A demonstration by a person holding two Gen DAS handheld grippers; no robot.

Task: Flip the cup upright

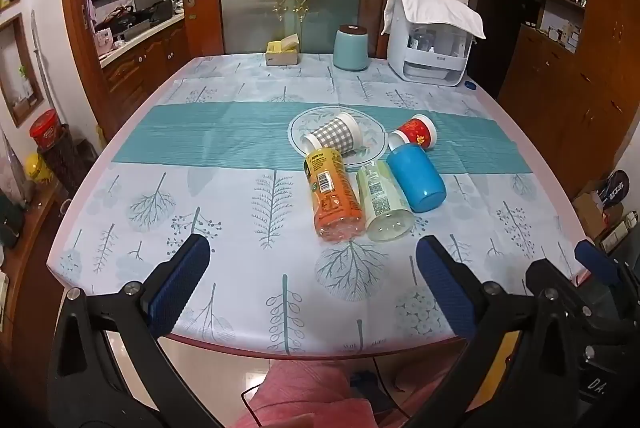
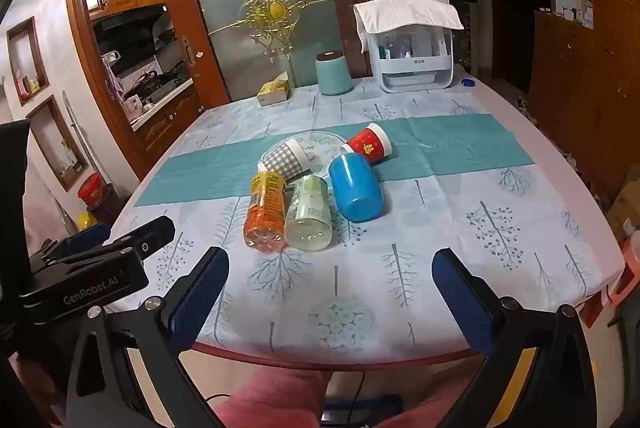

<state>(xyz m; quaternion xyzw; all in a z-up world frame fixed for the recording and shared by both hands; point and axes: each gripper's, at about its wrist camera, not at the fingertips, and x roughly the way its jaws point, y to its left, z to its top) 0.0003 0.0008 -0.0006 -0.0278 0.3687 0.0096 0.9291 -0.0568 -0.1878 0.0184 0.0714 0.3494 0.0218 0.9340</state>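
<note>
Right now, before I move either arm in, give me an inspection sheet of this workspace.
Surface: table under a tree-print cloth with a teal band.
Job's things: gingham cup, red cup, blue cup, orange bottle and green bottle, all on their sides, clustered.
Clutter: white plate under the gingham cup; canister, tissue box, towel-covered appliance at the far edge.
Grippers: left gripper and right gripper short of the cups, jaws open, empty.
Cables: thin cable below the near edge.
Surroundings: kitchen doorway, glass door, cabinets.

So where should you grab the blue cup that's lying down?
Grab the blue cup across its round sides, near the closed bottom facing us. Come from above with the right gripper, probably: the green bottle crowds its left side.
</note>
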